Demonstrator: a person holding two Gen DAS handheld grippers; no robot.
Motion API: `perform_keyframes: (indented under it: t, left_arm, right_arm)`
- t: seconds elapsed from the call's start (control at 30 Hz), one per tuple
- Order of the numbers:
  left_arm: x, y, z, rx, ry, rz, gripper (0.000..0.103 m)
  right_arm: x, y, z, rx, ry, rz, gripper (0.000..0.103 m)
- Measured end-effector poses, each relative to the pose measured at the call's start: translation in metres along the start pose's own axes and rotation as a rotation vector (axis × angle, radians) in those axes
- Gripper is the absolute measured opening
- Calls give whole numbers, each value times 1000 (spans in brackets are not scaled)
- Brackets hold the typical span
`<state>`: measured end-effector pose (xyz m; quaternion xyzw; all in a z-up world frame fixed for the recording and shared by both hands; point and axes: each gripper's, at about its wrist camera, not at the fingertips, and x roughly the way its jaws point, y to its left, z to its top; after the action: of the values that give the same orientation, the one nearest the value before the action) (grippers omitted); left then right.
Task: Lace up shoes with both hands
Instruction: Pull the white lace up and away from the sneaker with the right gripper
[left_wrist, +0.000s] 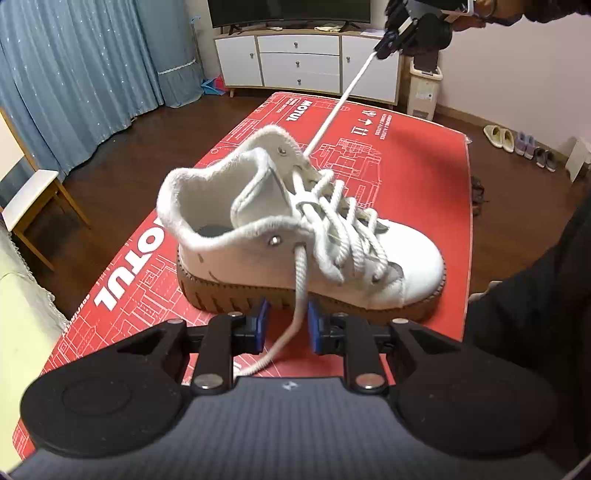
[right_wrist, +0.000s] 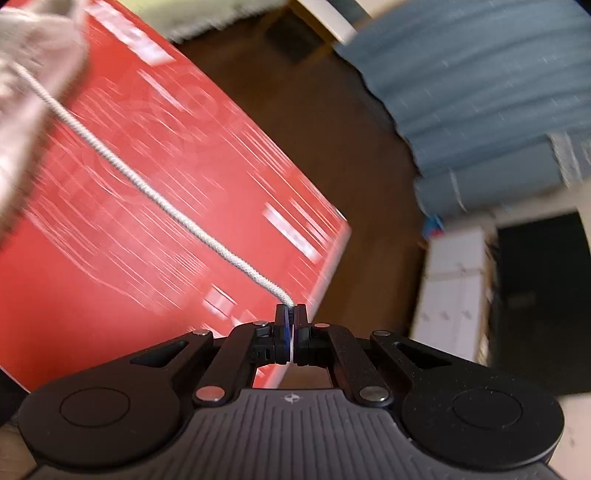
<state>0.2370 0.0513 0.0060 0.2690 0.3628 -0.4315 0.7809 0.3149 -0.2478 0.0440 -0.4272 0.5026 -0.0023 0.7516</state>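
One white leather shoe mid red table, edges clear. Right claw pinching taut white lace; left claw spread around slack lace end.

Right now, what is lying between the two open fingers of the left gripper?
In the left wrist view, the loose lace end hangs from the white shoe and passes between the open left gripper fingers, touching neither pad. Under it is the red mat.
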Motion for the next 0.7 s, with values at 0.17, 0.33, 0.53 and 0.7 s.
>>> perform_keyframes:
  t: [0.17, 0.33, 0.53, 0.7]
  left_arm:
    - [5, -4, 3, -75, 81, 37, 0]
    - [-9, -11, -3, -184, 227, 168, 0]
    - [-24, -30, 4, -307, 284, 233, 0]
    - [-19, -45, 10, -362, 293, 210, 2]
  right_arm:
    - [18, -19, -19, -9, 34, -13, 0]
    - [41, -36, -33, -42, 18, 32, 0]
    - [79, -54, -51, -75, 32, 25, 0]
    - [93, -60, -57, -60, 46, 39, 0]
